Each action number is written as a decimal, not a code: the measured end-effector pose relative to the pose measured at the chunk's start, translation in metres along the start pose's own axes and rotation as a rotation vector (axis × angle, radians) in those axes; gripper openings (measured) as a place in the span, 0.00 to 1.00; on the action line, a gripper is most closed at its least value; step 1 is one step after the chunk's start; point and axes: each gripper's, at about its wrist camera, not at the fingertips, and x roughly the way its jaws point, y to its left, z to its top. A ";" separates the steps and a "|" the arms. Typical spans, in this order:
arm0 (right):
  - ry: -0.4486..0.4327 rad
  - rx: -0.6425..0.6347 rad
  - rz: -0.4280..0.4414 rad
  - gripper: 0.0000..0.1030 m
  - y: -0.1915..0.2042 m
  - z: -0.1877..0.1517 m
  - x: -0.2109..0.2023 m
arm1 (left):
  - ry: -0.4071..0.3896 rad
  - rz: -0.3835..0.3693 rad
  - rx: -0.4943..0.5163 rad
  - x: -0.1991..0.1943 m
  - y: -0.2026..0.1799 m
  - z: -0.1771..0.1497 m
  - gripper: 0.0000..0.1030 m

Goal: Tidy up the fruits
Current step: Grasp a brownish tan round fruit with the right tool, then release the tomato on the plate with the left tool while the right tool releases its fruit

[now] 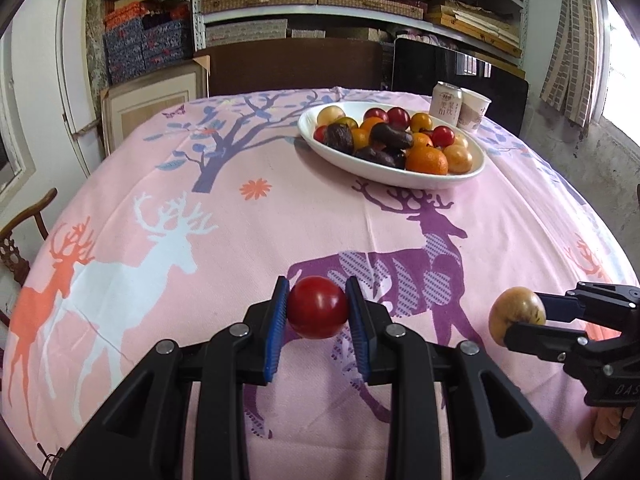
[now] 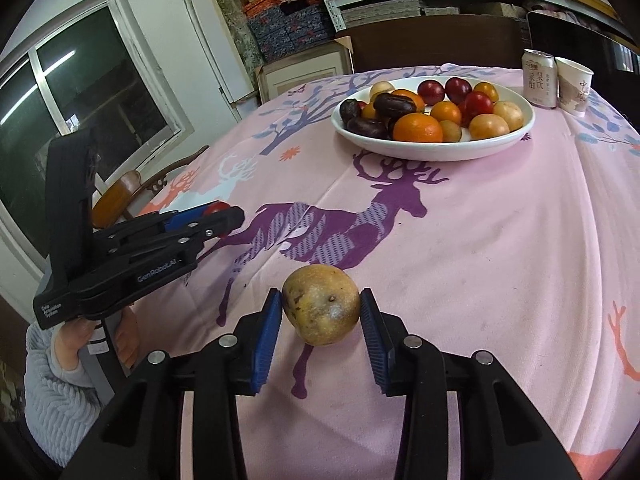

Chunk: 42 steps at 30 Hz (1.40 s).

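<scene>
My left gripper [image 1: 318,294] is shut on a round red fruit [image 1: 318,307], held just over the pink deer-print cloth [image 1: 240,240]. In the right wrist view the same gripper [image 2: 229,216] comes in from the left with the red fruit [image 2: 216,208] at its tips. My right gripper [image 2: 320,302] has its blue pads against a speckled yellow-brown fruit [image 2: 321,304]. The left wrist view shows that yellow fruit [image 1: 516,312] low on the right, pinched by the right gripper [image 1: 525,320]. Farther back stands a white oval bowl [image 1: 384,178] [image 2: 432,152] heaped with several fruits: oranges, red, yellow and dark brown ones.
A drink can [image 1: 446,104] [image 2: 538,78] and a paper cup [image 1: 474,110] [image 2: 574,86] stand just behind the bowl. A wooden chair [image 2: 132,192] sits off the table's left edge. Shelves of boxes line the back wall. A hand in a grey sleeve [image 2: 60,384] holds the left gripper.
</scene>
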 end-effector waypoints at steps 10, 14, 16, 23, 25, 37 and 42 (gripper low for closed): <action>-0.041 0.043 -0.008 0.39 -0.011 0.003 -0.008 | -0.077 0.061 0.050 -0.017 -0.010 0.001 0.27; -0.071 0.070 -0.007 0.39 -0.019 0.007 -0.017 | -0.094 0.072 0.058 -0.020 -0.011 0.006 0.27; -0.087 0.083 -0.008 0.39 -0.022 0.010 -0.022 | -0.101 0.076 0.065 -0.021 -0.012 0.011 0.27; -0.155 0.085 -0.054 0.39 -0.035 0.060 -0.041 | -0.122 0.057 0.105 -0.007 -0.027 0.062 0.27; -0.183 0.084 -0.090 0.39 -0.043 0.083 -0.038 | -0.130 0.037 0.099 0.004 -0.034 0.084 0.27; -0.224 0.149 -0.259 0.40 -0.116 0.163 0.030 | -0.056 -0.036 0.067 0.115 -0.063 0.158 0.38; -0.256 0.198 -0.215 0.64 -0.127 0.163 0.028 | -0.128 0.009 0.076 0.106 -0.066 0.156 0.85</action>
